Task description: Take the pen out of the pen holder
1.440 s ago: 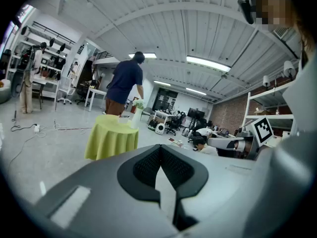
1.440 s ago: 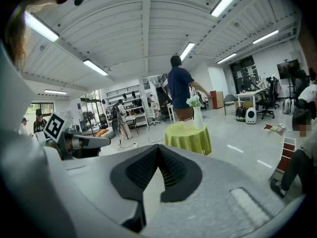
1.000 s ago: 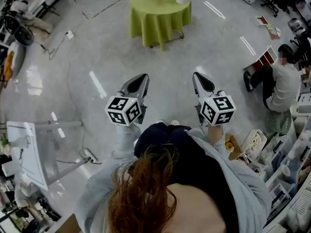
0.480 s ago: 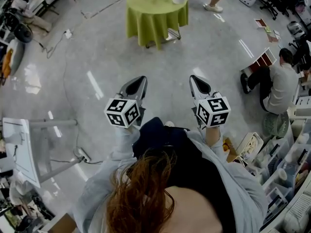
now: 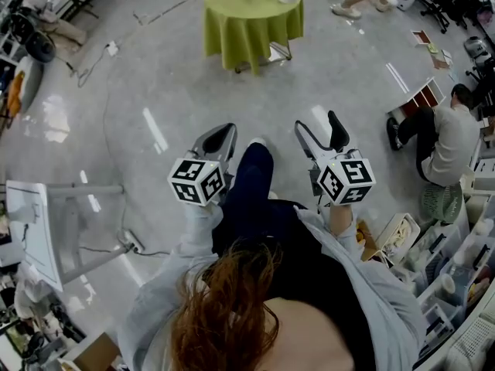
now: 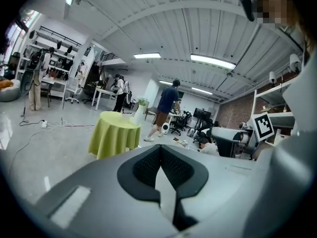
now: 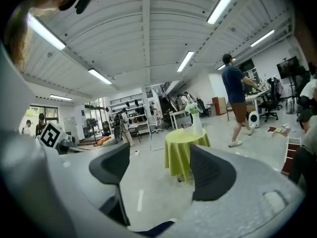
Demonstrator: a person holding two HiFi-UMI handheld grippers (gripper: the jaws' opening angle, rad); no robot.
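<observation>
Head view. The left gripper (image 5: 222, 132) and right gripper (image 5: 319, 124) are held out level over bare floor (image 5: 155, 83), both empty. The green-clothed table (image 5: 251, 18) is well apart, at the far end. One leg (image 5: 255, 172) of the wearer is out ahead, which I read as walking toward it. A cable (image 5: 108, 52) lies on the floor off to the left, and a seated person (image 5: 448, 134) is at the right. Neither is on the direct line, but a drifting path could snag the cable.

Left gripper view. The left gripper's (image 6: 161, 152) pads are pressed together with nothing in them. On the table (image 6: 114, 135) stand a vase (image 6: 139, 114) and a small pale thing (image 6: 125, 115) just beside it. It may be the pen holder but is too small to tell, and no pen can be made out. A walking person (image 6: 167, 108) passes just behind the table. The risk is a collision or a blocked reach if both arrive together.

Right gripper view. The right gripper's (image 7: 163, 170) jaws have just been opening and now stand wide apart, with only floor and table (image 7: 185, 148) between them. The vase (image 7: 196, 123) looks tall and narrow. My guess is that a wide-open approach at the holder could clip it and tip it. The shut left gripper cannot steady the holder by gripping it, so pulling the pen may drag or topple it.
</observation>
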